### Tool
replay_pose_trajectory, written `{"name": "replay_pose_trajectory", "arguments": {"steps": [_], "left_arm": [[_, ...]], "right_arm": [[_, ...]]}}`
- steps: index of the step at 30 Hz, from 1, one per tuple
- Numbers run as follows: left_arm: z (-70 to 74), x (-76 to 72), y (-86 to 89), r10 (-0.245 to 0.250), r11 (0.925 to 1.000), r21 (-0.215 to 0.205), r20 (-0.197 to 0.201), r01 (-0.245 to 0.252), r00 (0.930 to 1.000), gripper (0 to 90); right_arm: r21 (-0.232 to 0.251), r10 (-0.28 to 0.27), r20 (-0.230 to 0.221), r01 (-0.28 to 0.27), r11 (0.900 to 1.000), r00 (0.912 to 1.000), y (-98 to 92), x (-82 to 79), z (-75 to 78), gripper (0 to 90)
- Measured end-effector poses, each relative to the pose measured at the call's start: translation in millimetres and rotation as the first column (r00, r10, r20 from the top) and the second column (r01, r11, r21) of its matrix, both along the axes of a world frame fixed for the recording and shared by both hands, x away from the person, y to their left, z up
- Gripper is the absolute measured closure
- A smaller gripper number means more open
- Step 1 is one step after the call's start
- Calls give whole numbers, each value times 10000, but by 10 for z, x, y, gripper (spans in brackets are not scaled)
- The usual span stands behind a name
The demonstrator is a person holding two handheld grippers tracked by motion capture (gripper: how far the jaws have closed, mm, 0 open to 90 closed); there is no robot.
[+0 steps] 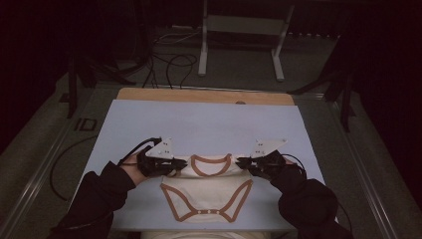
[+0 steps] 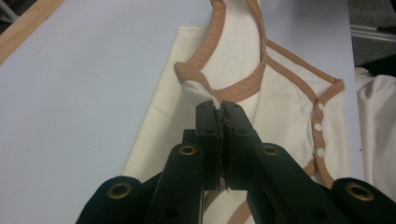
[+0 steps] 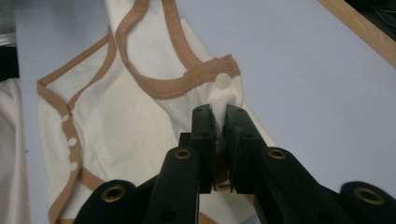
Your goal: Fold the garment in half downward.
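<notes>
Two tools pinch one cream baby bodysuit [image 1: 206,191] by its shoulders on the pale blue desk [image 1: 209,119]. At the left of the high view, the left tool [image 1: 180,163] is clenched on the garment's left shoulder; in the left gripper view its jaws stand pressed together with a tuft of cream cloth squeezed between them, just below the tan-trimmed neckline [image 2: 224,91]. Beyond that tool's tips the body of the bodysuit runs away across the desk, with three white snaps [image 2: 318,127] along the tan leg trim off to the tool's right. Between the two tools the neck opening [image 1: 211,165] lies spread, and the crotch end reaches toward the person's side. The right tool [image 1: 242,163] is likewise clamped on the other shoulder; in the right gripper view cloth bunches between its jaws right below a single white snap [image 3: 223,80]. Black sleeves [image 1: 303,199] come in behind both tools.
</notes>
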State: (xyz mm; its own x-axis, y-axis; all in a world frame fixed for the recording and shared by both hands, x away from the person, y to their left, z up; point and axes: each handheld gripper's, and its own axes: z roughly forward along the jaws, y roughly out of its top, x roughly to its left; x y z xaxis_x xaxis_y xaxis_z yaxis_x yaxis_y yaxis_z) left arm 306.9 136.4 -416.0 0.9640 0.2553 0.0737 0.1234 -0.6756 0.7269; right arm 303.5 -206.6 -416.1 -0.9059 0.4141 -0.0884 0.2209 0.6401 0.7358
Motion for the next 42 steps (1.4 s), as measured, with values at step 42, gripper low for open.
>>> {"name": "replay_pose_trajectory", "arguments": {"steps": [42], "left_arm": [[-558,-562,-73,-914,9933,643,-665,957,9936,861]], "right_arm": [[72,848,-1769,-848,9964,9806,-16,-529,-595,821]]}}
